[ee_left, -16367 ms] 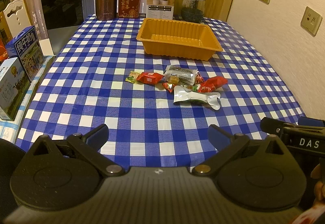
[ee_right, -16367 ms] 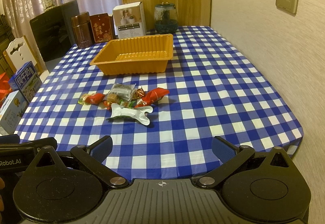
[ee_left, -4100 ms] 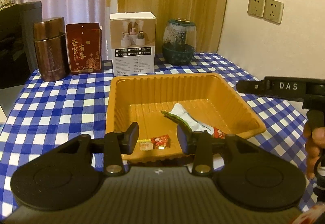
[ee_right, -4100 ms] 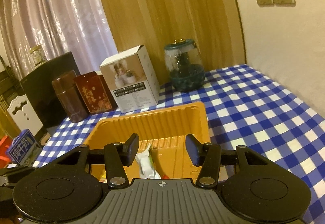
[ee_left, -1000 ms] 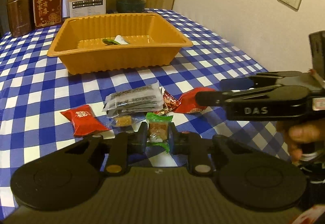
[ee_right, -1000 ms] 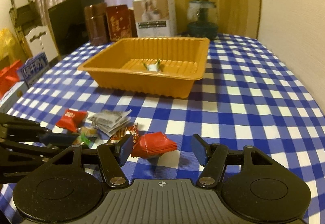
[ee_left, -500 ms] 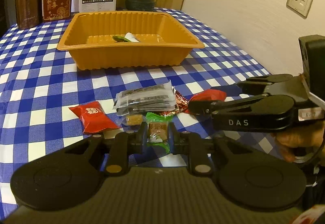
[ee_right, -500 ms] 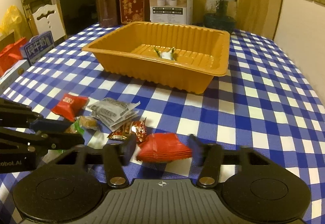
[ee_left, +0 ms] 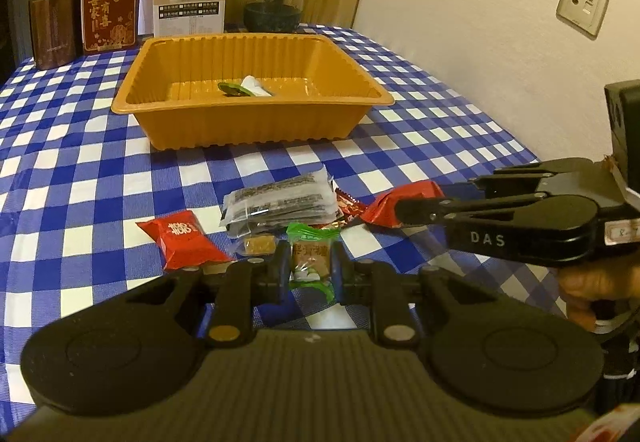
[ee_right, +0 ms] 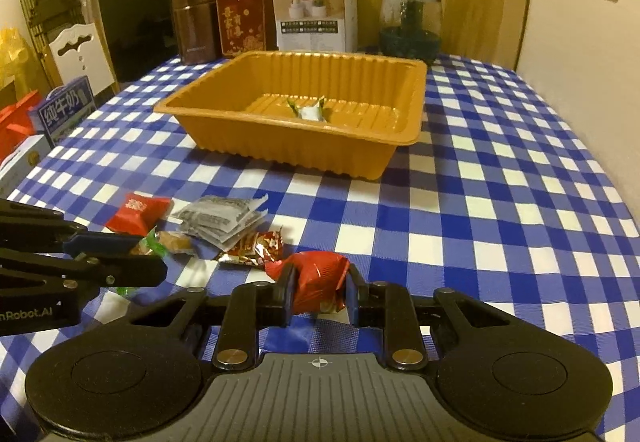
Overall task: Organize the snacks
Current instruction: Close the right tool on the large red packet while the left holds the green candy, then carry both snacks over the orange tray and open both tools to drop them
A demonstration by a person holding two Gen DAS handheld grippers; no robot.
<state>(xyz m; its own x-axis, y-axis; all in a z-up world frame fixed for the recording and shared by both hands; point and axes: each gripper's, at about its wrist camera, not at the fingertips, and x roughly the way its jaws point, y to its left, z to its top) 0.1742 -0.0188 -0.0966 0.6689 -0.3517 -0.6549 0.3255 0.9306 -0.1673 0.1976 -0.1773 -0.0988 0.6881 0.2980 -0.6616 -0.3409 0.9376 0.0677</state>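
Snacks in small wrappers lie in a loose cluster on the blue-and-white checked surface (ee_right: pixel 500 201), at six o'clock from the ribbed orange plastic tray (ee_right: pixel 304 145), which already holds a white-and-green packet (ee_right: pixel 310 110). The left hand-held gripper (ee_left: pixel 310 269) is clamped narrow on a green-ended clear candy wrapper (ee_left: pixel 310 256), and the right hand-held gripper (ee_right: pixel 320 292) is closing its jaws on a crinkled red foil packet (ee_right: pixel 316 278), whose sides the pads already press. Both grips look low on soft wrappers, so a good lift probably waits until the right grip is firm, then rises straight up to clear the neighbours: a gold-and-red foil candy (ee_right: pixel 252 244) at nine o'clock of the red packet, a grey printed sachet (ee_left: pixel 280 201) at twelve o'clock of the green candy, a small amber candy (ee_left: pixel 259 244), and a flat red square packet (ee_left: pixel 182 240). Because the two hand-held grippers sit close together, lifting them apart should avoid a knock. Carry each over the tray's near rim before letting go, low enough that nothing bounces out.
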